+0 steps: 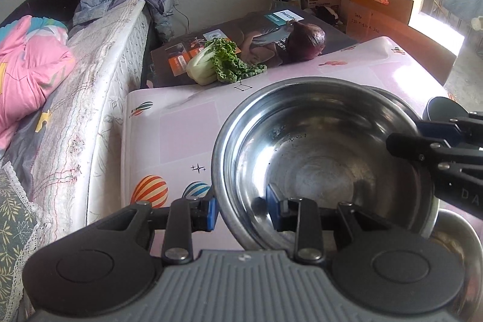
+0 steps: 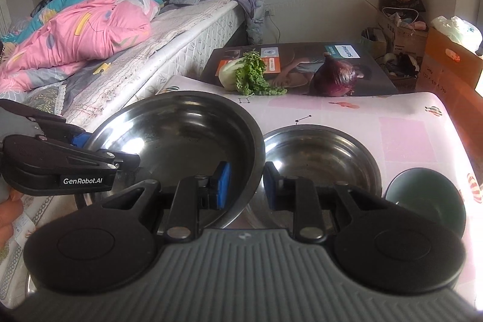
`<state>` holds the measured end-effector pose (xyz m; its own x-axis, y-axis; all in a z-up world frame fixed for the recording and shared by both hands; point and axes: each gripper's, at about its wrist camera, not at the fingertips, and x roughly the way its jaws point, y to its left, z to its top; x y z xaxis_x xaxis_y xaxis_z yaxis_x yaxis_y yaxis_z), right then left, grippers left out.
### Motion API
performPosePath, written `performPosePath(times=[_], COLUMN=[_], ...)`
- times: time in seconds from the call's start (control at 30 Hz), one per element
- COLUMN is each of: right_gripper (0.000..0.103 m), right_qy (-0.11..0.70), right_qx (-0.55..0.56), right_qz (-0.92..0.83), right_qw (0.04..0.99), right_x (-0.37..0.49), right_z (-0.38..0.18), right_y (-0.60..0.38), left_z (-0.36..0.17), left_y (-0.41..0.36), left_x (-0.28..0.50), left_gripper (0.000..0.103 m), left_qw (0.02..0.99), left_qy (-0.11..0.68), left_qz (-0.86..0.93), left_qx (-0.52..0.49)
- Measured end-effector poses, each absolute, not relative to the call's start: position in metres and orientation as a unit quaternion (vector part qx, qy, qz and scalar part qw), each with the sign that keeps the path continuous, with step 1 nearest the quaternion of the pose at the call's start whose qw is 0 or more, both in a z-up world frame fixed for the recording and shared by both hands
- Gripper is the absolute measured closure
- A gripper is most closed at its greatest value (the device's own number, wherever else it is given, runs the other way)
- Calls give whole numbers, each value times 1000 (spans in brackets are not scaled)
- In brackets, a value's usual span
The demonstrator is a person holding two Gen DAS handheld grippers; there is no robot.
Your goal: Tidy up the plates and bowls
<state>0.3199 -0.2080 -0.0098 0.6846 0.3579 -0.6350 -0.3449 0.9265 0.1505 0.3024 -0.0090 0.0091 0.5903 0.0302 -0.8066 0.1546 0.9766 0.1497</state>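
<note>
Left wrist view: our left gripper (image 1: 241, 212) straddles the large steel bowl's (image 1: 326, 165) near rim, jaws not fully closed, while our right gripper (image 2: 246, 186) likewise brackets its opposite rim, the smaller steel bowl (image 2: 329, 159) at three o'clock.

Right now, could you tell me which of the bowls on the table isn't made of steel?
The small dark green bowl at the table's right edge; the large steel bowl between both claws and the steel bowl beside it are shiny metal.
</note>
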Motion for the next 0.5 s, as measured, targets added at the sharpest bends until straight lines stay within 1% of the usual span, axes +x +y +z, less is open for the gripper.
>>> performPosePath(times=[0.23,0.5], right_gripper=[79,79], right_qy=[371,392], right_qx=[34,37], right_qz=[144,123], right_qw=[917,911], right_x=[332,349], right_z=[-27,-55], right_y=[-268,-294], left_z=[-15,-38], left_y=[-64,-92], left_x=[330,354], left_gripper=[68,67], left_qw=[870,859], left_qy=[473,488], left_qz=[-69,-68], left_qx=[119,142])
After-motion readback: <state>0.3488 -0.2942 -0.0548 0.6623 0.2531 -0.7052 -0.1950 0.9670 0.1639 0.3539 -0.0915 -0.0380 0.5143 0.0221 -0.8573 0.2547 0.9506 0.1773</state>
